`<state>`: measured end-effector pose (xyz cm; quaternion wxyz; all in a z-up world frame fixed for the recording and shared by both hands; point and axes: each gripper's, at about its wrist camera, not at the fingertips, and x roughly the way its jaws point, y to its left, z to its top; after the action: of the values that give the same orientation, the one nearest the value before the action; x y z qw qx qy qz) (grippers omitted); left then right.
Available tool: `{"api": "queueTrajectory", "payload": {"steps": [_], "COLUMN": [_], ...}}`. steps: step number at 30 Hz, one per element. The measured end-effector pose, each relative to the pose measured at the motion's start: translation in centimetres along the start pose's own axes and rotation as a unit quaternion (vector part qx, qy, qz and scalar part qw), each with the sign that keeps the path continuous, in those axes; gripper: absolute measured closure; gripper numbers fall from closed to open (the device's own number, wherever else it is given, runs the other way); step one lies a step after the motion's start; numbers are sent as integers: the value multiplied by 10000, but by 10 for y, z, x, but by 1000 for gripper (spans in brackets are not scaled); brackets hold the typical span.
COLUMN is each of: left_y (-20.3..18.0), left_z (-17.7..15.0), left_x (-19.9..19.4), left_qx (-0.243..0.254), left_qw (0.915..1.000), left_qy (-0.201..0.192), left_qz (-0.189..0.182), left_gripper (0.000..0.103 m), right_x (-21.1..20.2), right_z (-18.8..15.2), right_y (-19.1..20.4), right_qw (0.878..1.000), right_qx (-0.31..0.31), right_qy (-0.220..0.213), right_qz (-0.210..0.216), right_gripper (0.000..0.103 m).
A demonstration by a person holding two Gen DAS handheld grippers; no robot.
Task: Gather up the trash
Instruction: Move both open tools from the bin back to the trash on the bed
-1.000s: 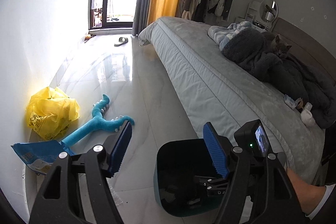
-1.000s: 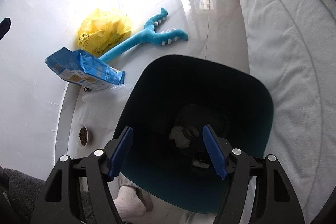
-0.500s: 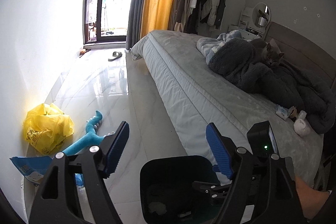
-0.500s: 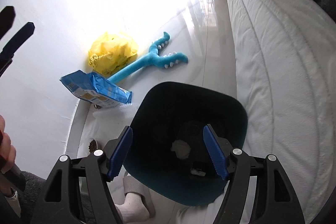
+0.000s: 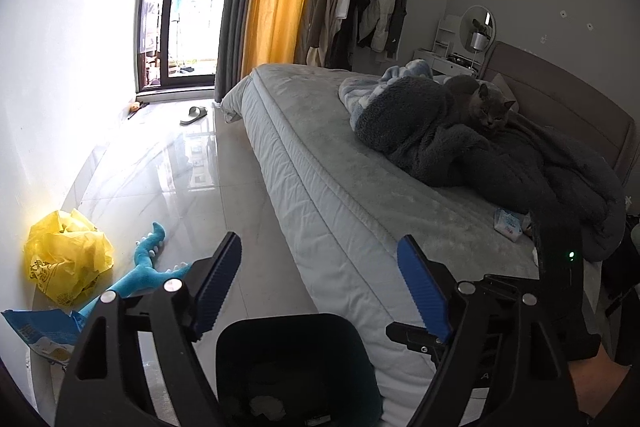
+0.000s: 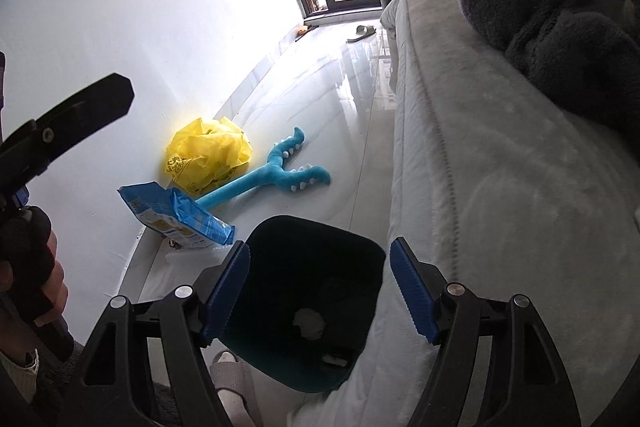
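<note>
A dark teal trash bin (image 6: 312, 303) stands on the floor beside the bed, with white crumpled paper (image 6: 310, 323) inside; it also shows in the left wrist view (image 5: 296, 367). My right gripper (image 6: 320, 291) is open and empty above the bin. My left gripper (image 5: 320, 287) is open and empty, held higher over the bin's far rim. A yellow plastic bag (image 6: 208, 155) and a blue snack bag (image 6: 180, 219) lie by the wall; both show in the left wrist view, the yellow bag (image 5: 66, 263) and the blue bag (image 5: 40, 331). A small white-blue packet (image 5: 508, 223) lies on the bed.
A blue plush toy (image 6: 272, 179) lies on the tiled floor. The grey bed (image 5: 360, 195) carries dark blankets and a grey cat (image 5: 484, 107). A slipper (image 5: 194, 115) lies near the balcony door. My slippered foot (image 6: 232, 383) stands by the bin.
Both grippers have risen and tilted up away from the bin. The bin now sits lower and smaller in both views. Both stay open and empty.
</note>
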<state>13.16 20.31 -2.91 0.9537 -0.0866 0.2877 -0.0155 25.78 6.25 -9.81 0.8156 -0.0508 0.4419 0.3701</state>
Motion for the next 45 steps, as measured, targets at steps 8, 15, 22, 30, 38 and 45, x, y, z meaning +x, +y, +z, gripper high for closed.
{"api": "queueTrajectory", "payload": {"steps": [8, 15, 22, 30, 38, 45], "left_y": [-30, -54, -79, -109, -143, -170], "left_z": [1, 2, 2, 0, -2, -5], "left_x": [19, 29, 40, 54, 68, 80], "left_qx": [121, 130, 168, 251, 412, 482], "left_qw": [9997, 9992, 9981, 9970, 9954, 9938], "left_qy": [164, 221, 330, 374, 418, 485], "left_qz": [-153, -309, -487, -625, -761, -877], "left_gripper": [19, 17, 15, 13, 12, 12], "right_x": [-36, -56, -81, -106, -135, -158], "right_z": [-1, -7, -13, -27, -38, -53], "right_y": [-28, -50, -75, -105, -140, -169], "right_qw": [9982, 9966, 9934, 9899, 9849, 9800], "right_qx": [-82, 4, 71, 188, 454, 674], "right_qy": [-445, -574, -736, -847, -1053, -1172], "right_qz": [-381, -593, -871, -1125, -1301, -1459], "right_gripper": [29, 27, 26, 26, 26, 26]}}
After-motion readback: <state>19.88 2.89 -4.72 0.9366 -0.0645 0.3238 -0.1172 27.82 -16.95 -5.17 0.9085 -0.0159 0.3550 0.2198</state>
